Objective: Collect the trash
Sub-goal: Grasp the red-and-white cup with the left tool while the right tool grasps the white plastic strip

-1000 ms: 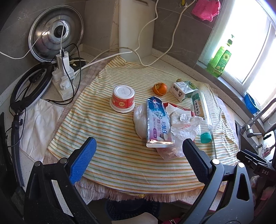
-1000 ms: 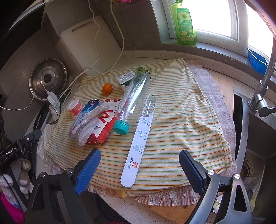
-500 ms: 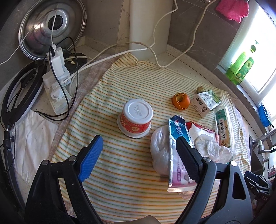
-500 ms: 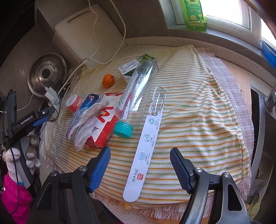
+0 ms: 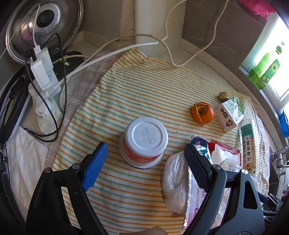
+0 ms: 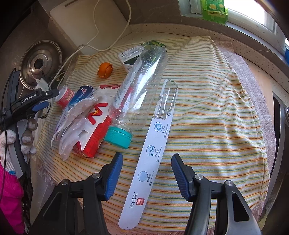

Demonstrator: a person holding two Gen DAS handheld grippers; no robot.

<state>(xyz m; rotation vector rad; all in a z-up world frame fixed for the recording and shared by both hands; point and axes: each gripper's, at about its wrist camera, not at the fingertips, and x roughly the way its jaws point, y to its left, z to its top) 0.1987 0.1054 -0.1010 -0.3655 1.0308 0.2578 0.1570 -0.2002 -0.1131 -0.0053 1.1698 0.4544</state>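
Observation:
Trash lies on a striped cloth. An upturned red and white cup stands between the open fingers of my left gripper, just ahead of the tips. To its right are a plastic bag, a toothpaste tube, orange peel and a small carton. My right gripper is open over a long white toothbrush package. A clear bottle with a teal cap and a red wrapper lie to its left.
A power strip with plugs and cables and a steel lid are at the back left. A white board leans on the wall. Green bottles stand on the sill. A sink edge is on the right.
My left gripper has moved forward and down to straddle the cup. My right gripper has moved forward over the toothbrush package and its fingers have narrowed slightly.

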